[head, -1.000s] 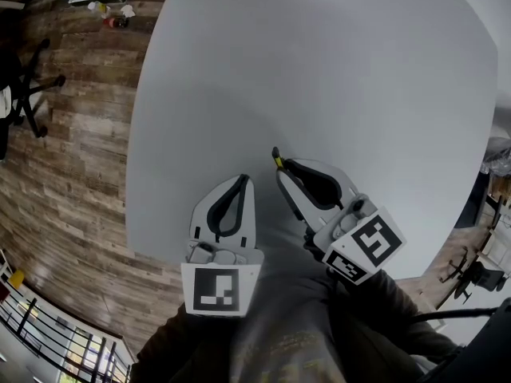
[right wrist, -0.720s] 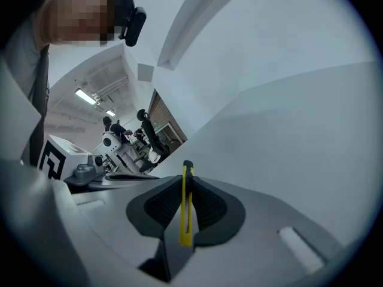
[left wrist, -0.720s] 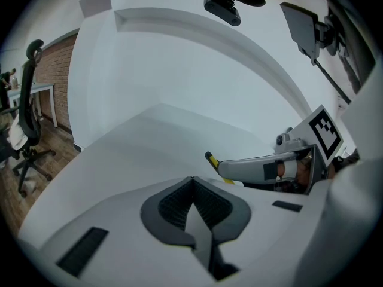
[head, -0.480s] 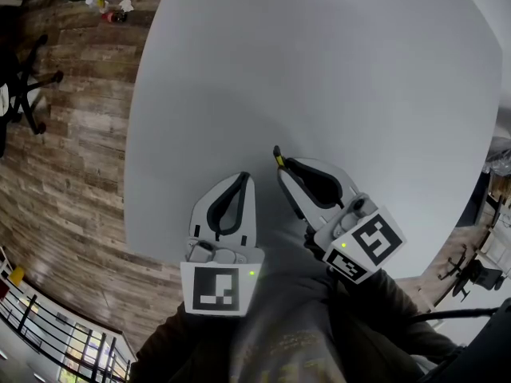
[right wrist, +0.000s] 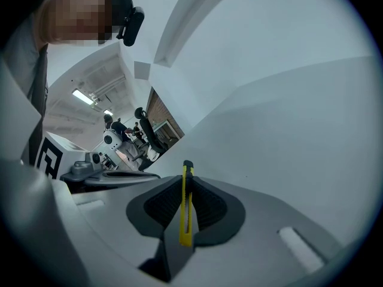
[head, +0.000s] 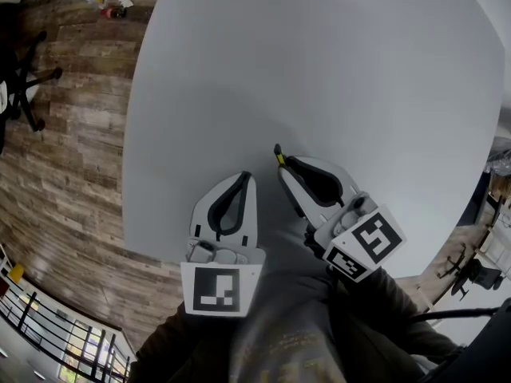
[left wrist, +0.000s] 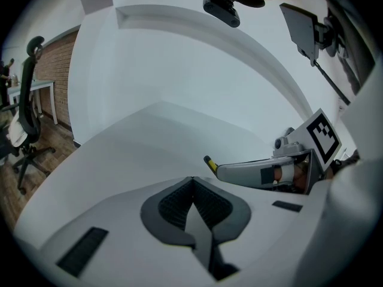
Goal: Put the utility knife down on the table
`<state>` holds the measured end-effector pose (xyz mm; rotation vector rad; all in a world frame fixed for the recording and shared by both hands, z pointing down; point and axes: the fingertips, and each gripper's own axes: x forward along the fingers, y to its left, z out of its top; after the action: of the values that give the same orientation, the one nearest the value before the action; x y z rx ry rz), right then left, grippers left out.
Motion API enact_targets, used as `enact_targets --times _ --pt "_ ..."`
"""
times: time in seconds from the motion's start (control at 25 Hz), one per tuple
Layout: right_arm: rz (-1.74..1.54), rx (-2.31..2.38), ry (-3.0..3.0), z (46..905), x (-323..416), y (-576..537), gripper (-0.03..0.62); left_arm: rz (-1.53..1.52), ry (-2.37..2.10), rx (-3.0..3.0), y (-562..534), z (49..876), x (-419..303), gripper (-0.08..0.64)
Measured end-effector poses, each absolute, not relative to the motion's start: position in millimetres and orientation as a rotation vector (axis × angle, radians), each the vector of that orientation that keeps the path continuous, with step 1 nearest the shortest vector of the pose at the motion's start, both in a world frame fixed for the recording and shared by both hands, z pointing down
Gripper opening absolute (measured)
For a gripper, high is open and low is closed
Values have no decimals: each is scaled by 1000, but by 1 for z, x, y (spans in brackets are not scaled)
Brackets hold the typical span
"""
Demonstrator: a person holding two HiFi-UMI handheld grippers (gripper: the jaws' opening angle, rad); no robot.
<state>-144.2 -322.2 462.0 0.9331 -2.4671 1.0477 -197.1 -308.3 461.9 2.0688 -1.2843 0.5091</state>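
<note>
A slim yellow and black utility knife (right wrist: 187,205) is clamped edge-on between the pads of my right gripper (right wrist: 187,181), its tip poking past the fingertips. In the head view the knife's tip (head: 278,155) shows just ahead of the right gripper (head: 286,166), low over the white table (head: 319,62). My left gripper (head: 243,180) hovers beside it on the left, shut with nothing between its pads. From the left gripper view, its own jaws (left wrist: 192,181) are closed and the knife's end (left wrist: 209,162) sticks out of the right gripper at the right.
The table's near edge runs just under both grippers, with wooden floor (head: 72,158) to the left. An office chair (head: 24,94) and some small items (head: 112,5) sit on the floor at the far left.
</note>
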Motion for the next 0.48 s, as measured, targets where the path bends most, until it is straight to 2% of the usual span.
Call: enact_targets --times 0.48 --pt "1050 933 -2464 462 -142 -321 52 505 -1281 2061 -308 462 -194 3"
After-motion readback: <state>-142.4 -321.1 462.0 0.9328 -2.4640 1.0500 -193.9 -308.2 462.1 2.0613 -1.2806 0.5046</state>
